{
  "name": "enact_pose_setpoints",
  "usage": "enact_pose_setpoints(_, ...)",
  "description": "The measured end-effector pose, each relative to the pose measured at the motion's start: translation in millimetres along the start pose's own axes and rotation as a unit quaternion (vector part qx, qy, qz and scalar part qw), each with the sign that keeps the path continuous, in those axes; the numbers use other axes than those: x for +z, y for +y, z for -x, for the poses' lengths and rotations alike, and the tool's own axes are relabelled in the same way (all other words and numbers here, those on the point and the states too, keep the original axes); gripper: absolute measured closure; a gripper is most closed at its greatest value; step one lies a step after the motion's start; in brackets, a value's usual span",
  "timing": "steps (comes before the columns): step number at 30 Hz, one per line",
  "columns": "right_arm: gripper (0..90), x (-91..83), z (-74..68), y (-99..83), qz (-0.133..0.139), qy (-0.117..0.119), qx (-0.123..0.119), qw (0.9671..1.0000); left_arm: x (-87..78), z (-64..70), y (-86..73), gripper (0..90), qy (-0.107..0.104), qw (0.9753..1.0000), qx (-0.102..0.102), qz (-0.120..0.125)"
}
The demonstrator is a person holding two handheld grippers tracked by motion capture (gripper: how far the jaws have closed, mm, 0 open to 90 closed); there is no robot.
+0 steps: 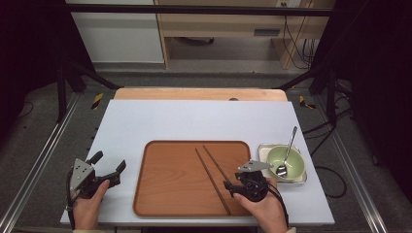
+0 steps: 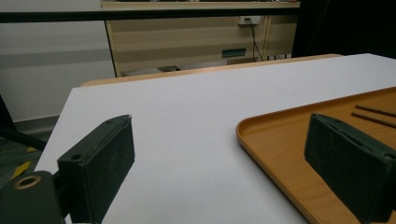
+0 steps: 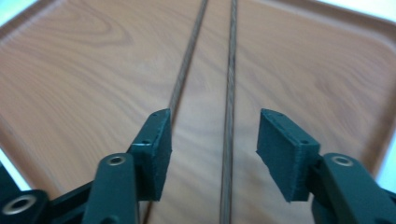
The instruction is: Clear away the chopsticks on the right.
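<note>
Two dark chopsticks [image 1: 214,175] lie side by side on a brown wooden tray [image 1: 165,189] in the middle of the white table. My right gripper [image 1: 229,187] is low over their near ends, open. In the right gripper view, one chopstick [image 3: 229,93] runs between the open jaws of the right gripper [image 3: 212,140], and the other chopstick [image 3: 187,60] passes by the left jaw. My left gripper [image 1: 109,161] rests open on the table just left of the tray, with nothing in it. In the left gripper view, that gripper [image 2: 219,154] looks past the tray's rim [image 2: 275,140].
A green bowl [image 1: 291,158] with a metal spoon [image 1: 290,145] in it sits on a small pale square dish [image 1: 265,150] to the right of the tray. The white tabletop [image 1: 194,121] stretches behind the tray. A black frame and cables surround the table.
</note>
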State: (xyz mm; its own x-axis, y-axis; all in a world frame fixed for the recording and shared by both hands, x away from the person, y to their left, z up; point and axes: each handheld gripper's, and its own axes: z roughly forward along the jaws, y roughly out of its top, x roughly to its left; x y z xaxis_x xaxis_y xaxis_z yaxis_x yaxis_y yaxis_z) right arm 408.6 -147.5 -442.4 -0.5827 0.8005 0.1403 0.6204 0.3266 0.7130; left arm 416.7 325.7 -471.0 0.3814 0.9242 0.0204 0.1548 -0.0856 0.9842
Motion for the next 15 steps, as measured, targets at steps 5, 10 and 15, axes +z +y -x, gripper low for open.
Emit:
enact_pose_setpoints(5, 36.1, 8.5, 1.5, 5.1, 0.022, 0.001, -0.008, 0.9997, 2.7, 5.1, 1.1, 8.2, -0.014, 0.9998, 0.006, -0.011)
enact_pose_setpoints(10, 28.1, 12.9, 2.8, 4.6, 0.043, -0.001, -0.023, 0.9988, 4.1, 11.7, 4.3, 8.1, -0.025, 0.9993, 0.019, -0.022)
enact_pose_setpoints(15, 18.0, 3.8, 5.5, 10.4, 0.086, -0.009, -0.025, 0.996, 8.5, 18.7, 9.0, 7.9, -0.035, 0.9982, 0.036, -0.033)
